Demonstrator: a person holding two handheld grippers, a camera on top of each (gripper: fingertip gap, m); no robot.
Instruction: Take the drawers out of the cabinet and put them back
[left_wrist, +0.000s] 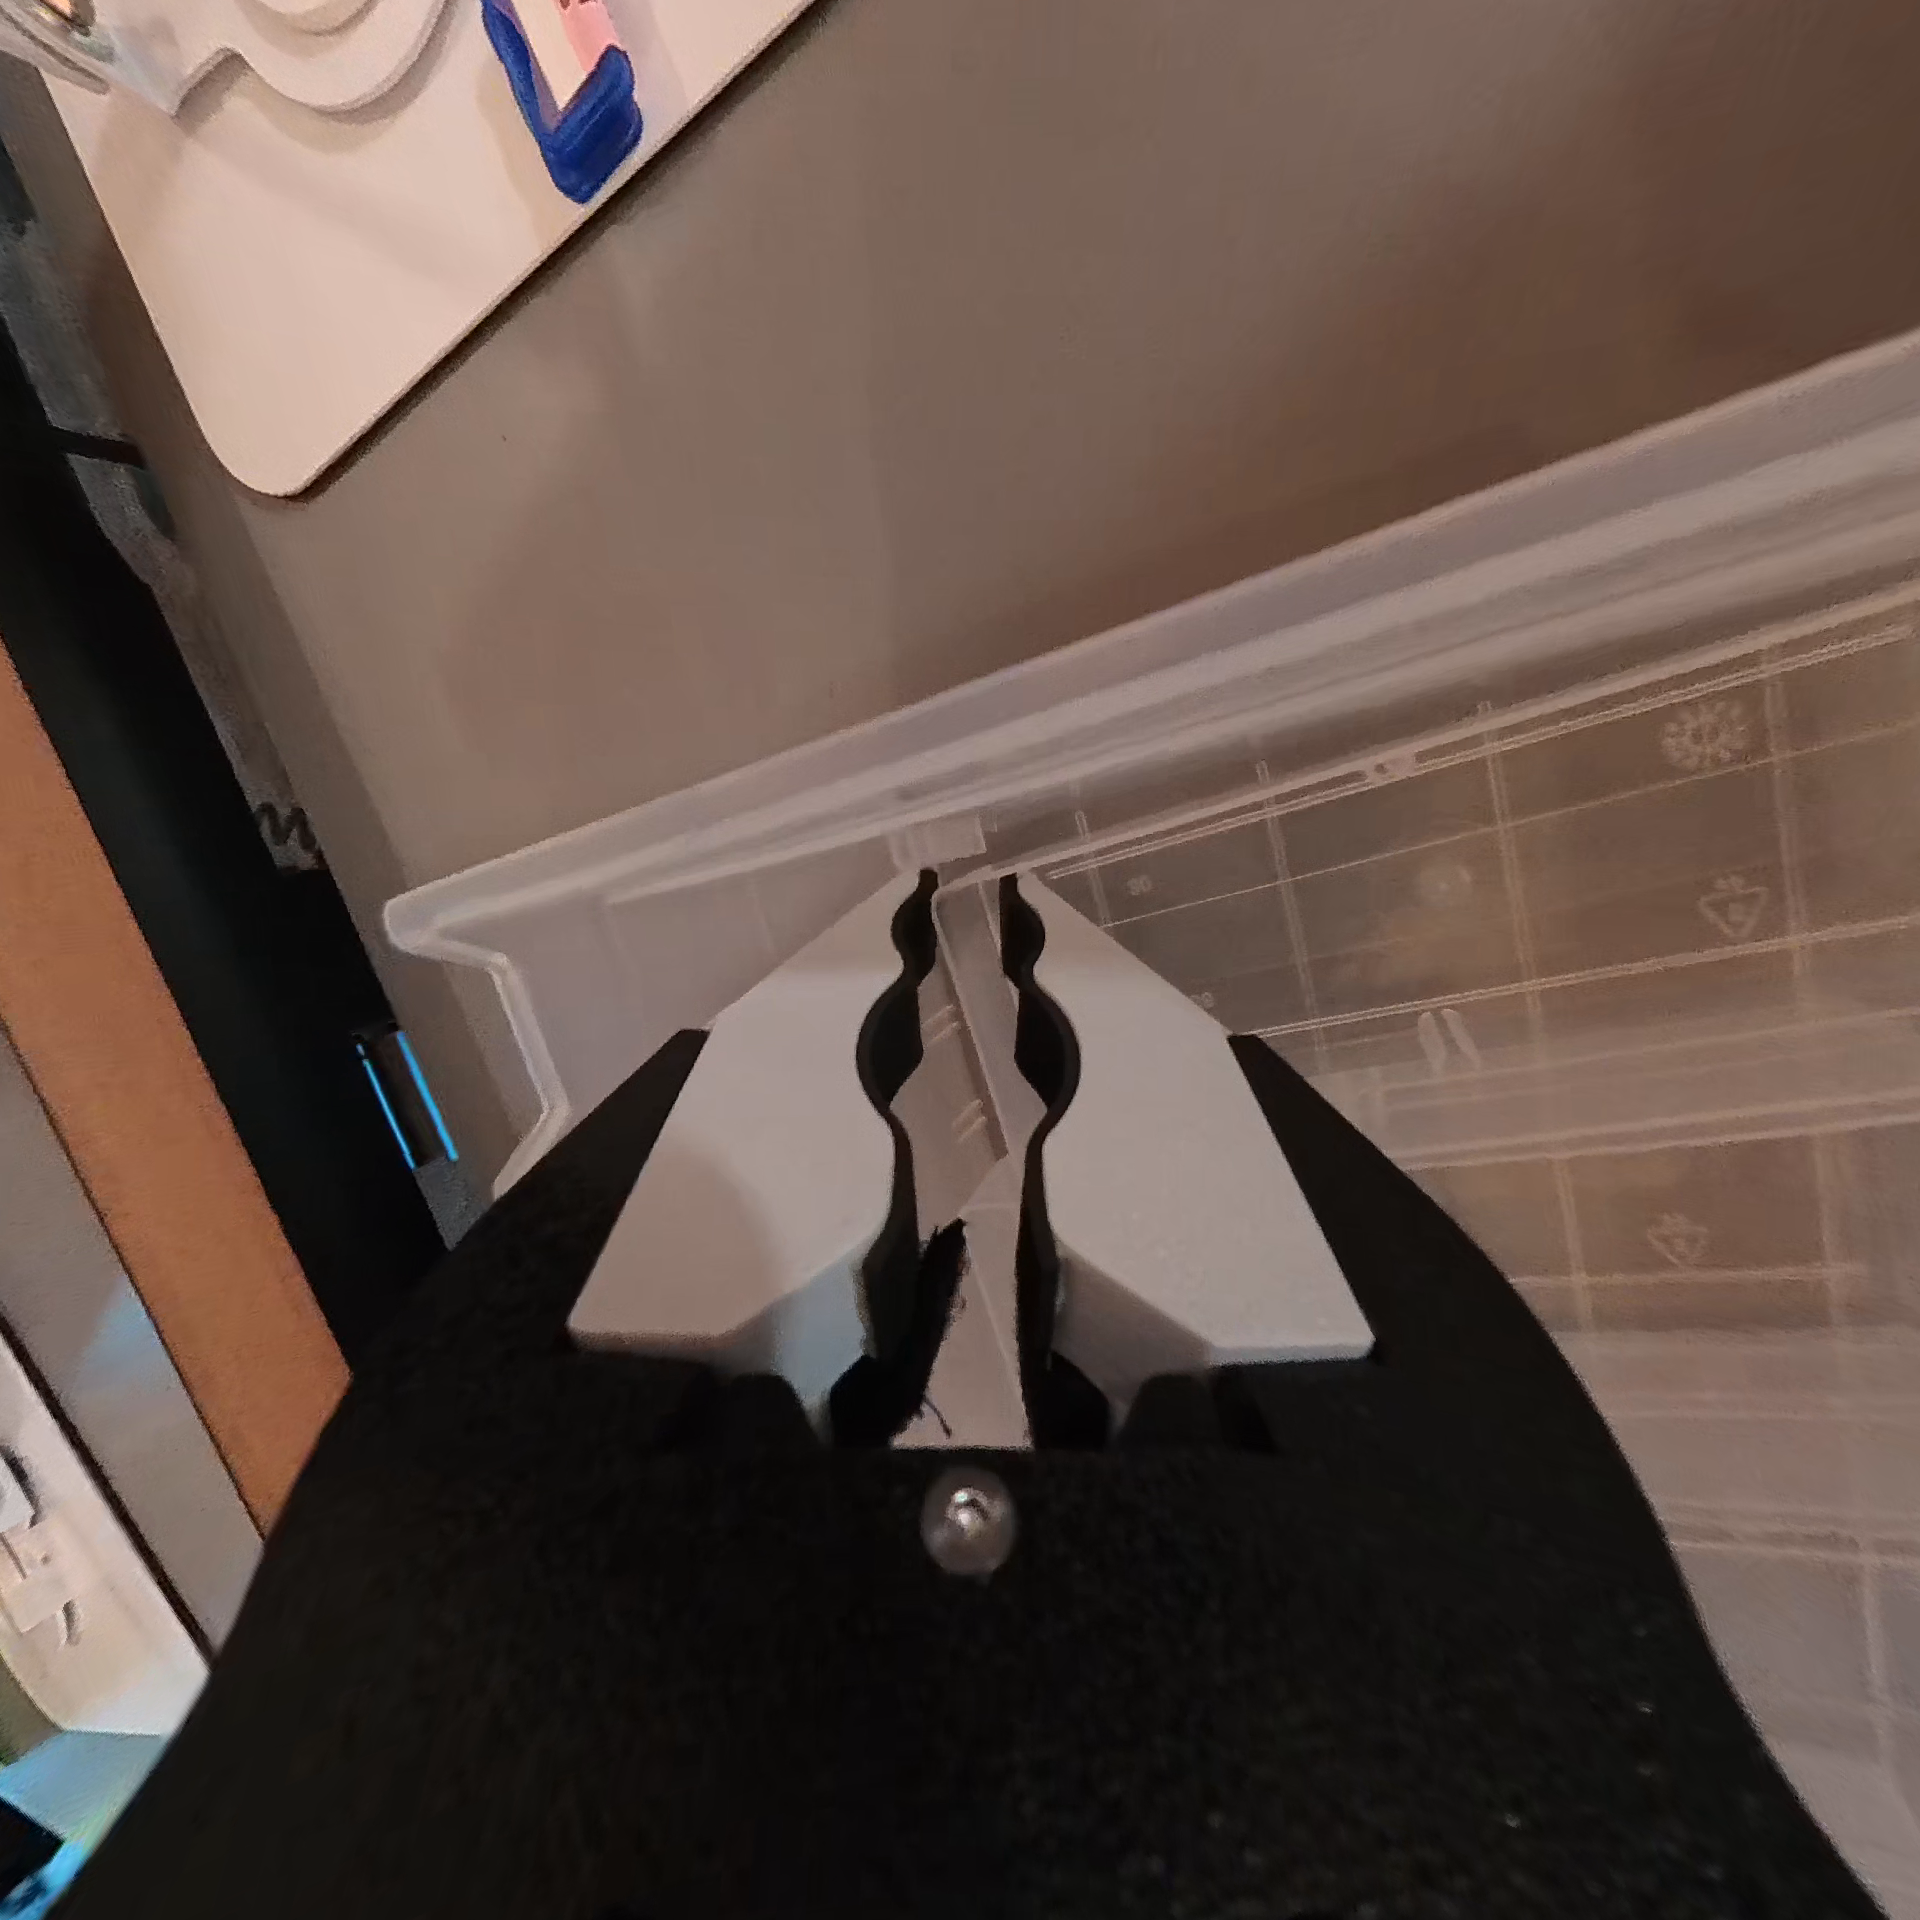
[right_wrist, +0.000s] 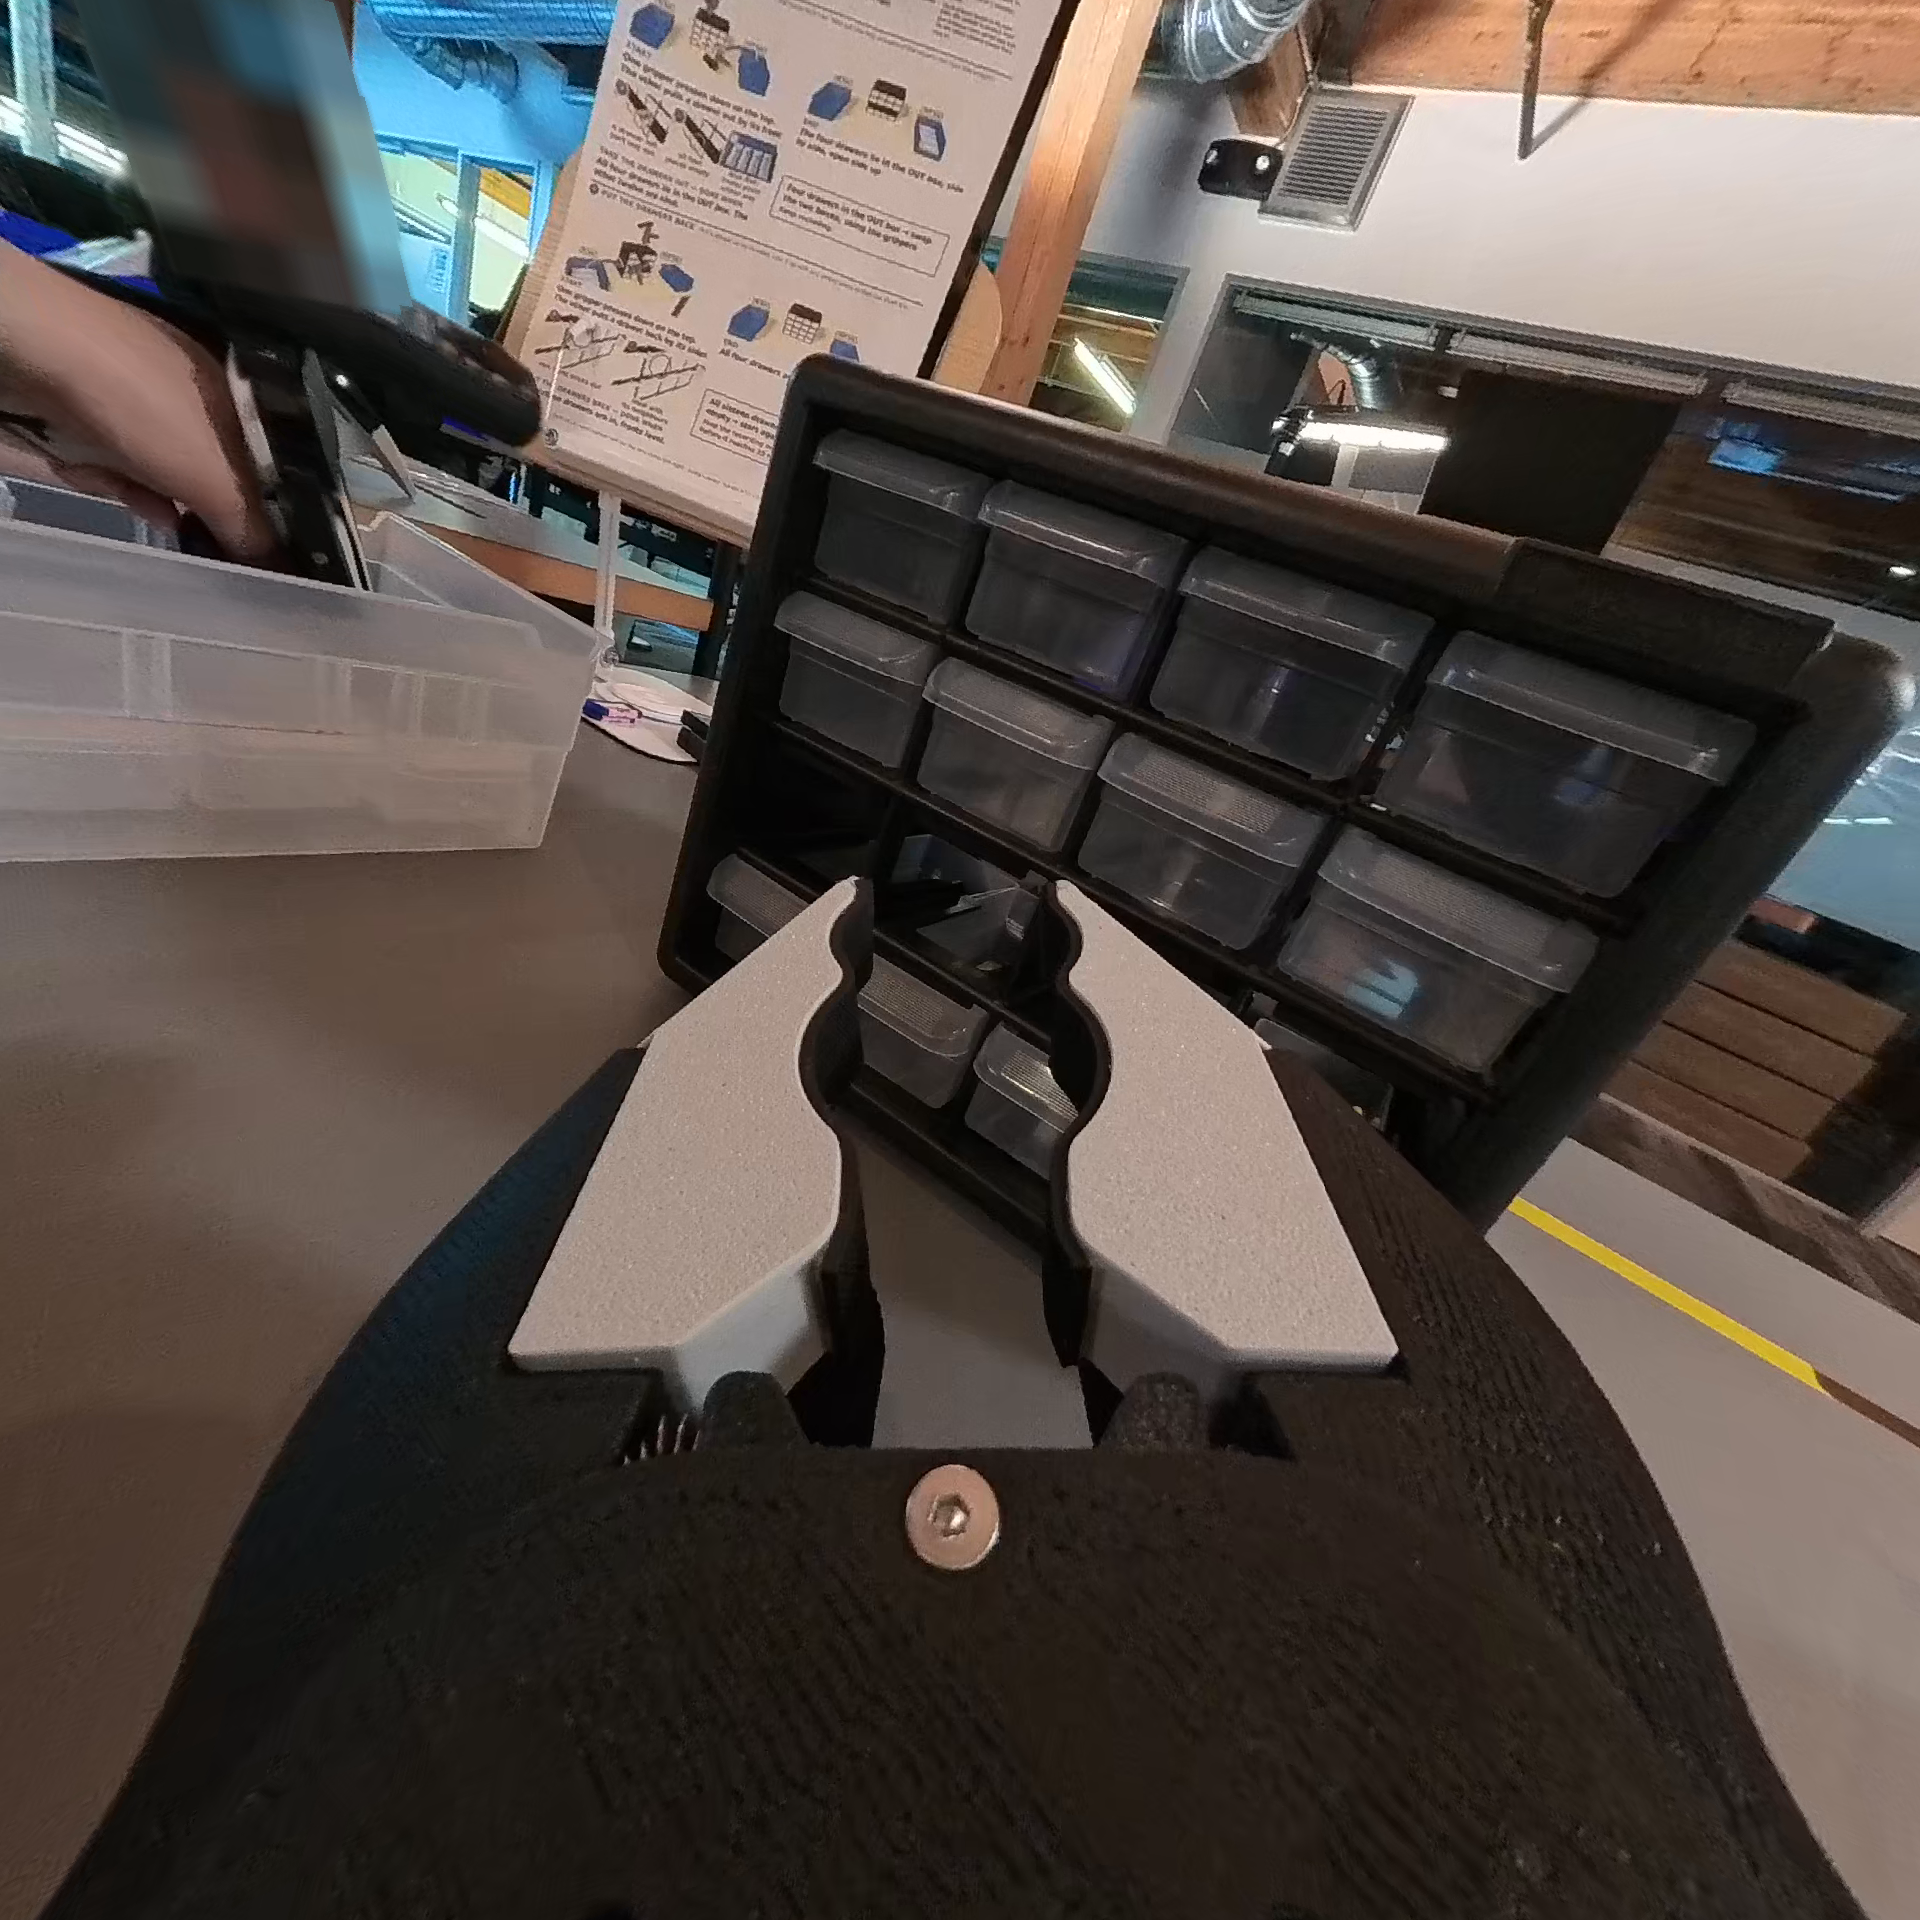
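Left wrist view first: 1 gripper, 1 clear bin, 1 white card on a grey table. The gripper's 2 grey fingers are nearly closed on a thin clear plastic piece that runs up between them to the bin's near wall; whether that piece is a drawer or part of the bin, I cannot tell. The bin is see-through, with a rim along its top edge and a grid of raised lines on its floor, and it spreads away to the right of the fingertips.

Right wrist view: 1 gripper, 1 black cabinet, 1 clear bin, 1 instruction sheet. The jaws stand apart with nothing between them, tips just in front of the cabinet's lower left. The cabinet stands on the table with 4 columns of small clear drawers; 8 fill the top 2 rows, more show lower down, and at least 2 slots in the third row gape dark. Left of the cabinet, the other gripper, held in a hand, reaches down into the bin.
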